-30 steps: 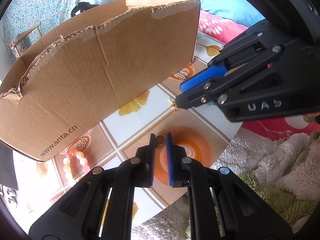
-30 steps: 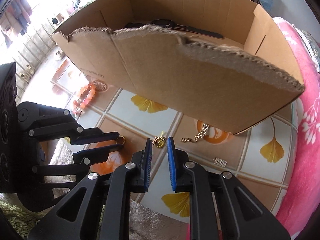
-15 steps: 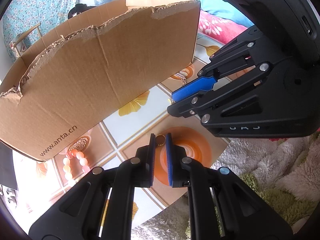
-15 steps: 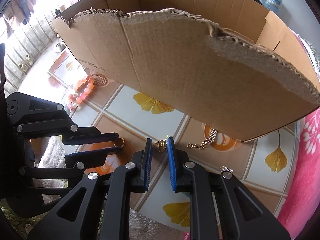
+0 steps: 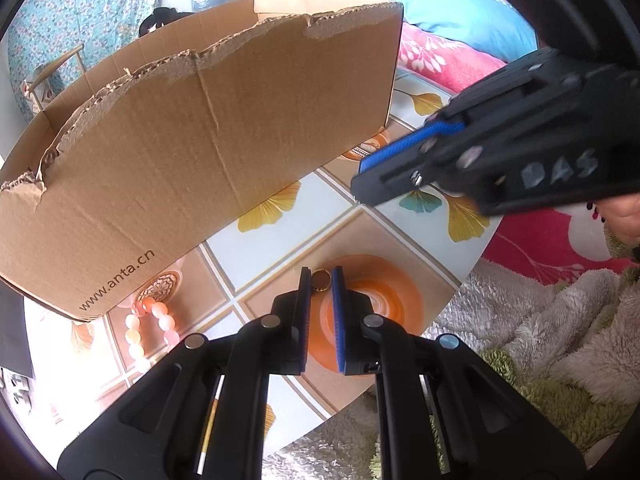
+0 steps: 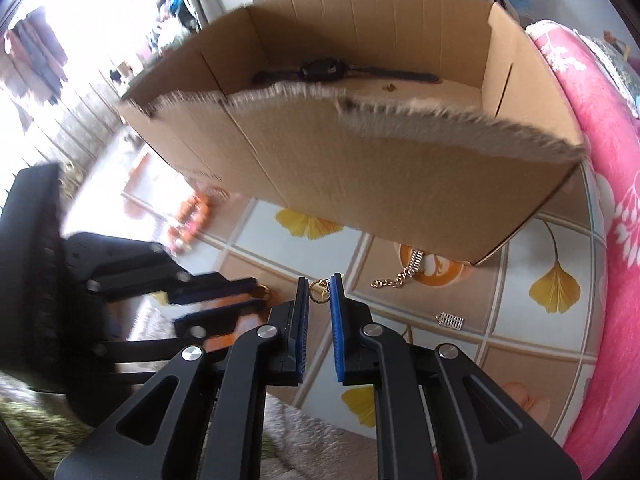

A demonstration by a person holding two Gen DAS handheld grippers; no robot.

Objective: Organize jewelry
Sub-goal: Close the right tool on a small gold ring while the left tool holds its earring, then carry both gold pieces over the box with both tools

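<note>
My left gripper (image 5: 321,280) is shut on a small gold ring (image 5: 321,281), low over the orange pattern on the table. My right gripper (image 6: 319,290) has its jaws closing, and a small gold hoop with a charm (image 6: 319,292) is pinched between its blue pads. In the left wrist view the right gripper (image 5: 360,182) hangs blurred at the upper right. The left gripper (image 6: 262,293) shows at the left of the right wrist view. A torn cardboard box (image 6: 380,184) stands behind both; a black watch (image 6: 320,70) lies inside it.
A gold chain bracelet (image 6: 396,280) and a small silver piece (image 6: 451,320) lie on the leaf-patterned table (image 5: 304,224) near the box corner. An orange bead bracelet (image 5: 148,328) lies left of the grippers. Pink bedding (image 6: 600,160) and a fluffy rug (image 5: 560,320) border the table.
My right gripper has risen and tilted, so the box's inside shows again, and the gold hoop stayed between its pads. The left gripper and its ring have not moved.
</note>
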